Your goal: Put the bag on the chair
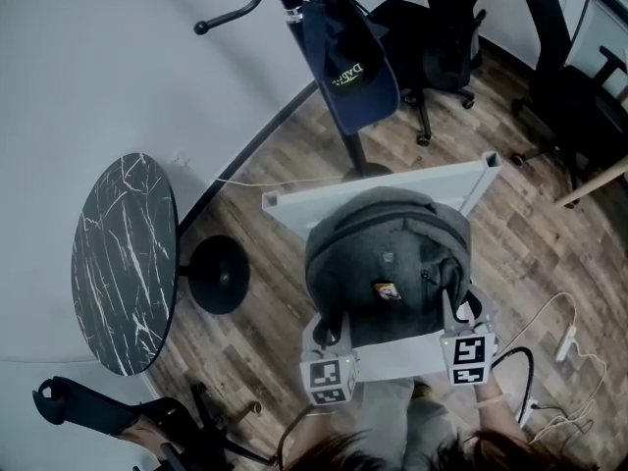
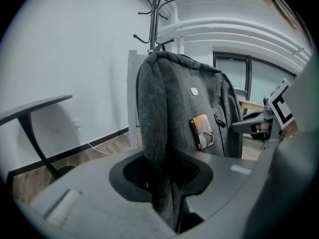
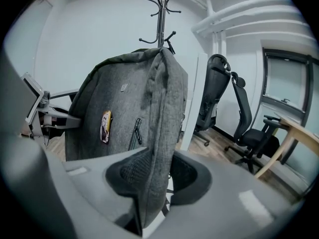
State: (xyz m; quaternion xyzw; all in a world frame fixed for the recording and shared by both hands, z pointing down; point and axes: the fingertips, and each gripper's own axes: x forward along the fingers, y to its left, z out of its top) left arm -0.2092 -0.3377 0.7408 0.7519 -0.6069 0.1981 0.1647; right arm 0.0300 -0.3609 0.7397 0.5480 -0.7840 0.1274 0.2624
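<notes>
On the white chair (image 1: 392, 186), the grey bag (image 1: 388, 263) stood upright. Its back was towards the backrest and its front pocket faced you. A strip of bare seat showed along the seat's near edge, between your two grippers.

Your left gripper (image 2: 164, 183) was clamped on the bag's left side edge, with the padded fabric running down between its jaws. Your right gripper (image 3: 149, 183) gripped the opposite side edge in the same way.

The bag hid its own base in the head view, so it probably sat with its full weight on the seat, but you could not be sure from these angles.

By my reading the placing itself was almost done: the bag was where the task wanted it. What remained was to let go on both sides, draw the grippers back past the near edge, and check that the bag stayed leaning on the backrest rather than slumping forward.
</notes>
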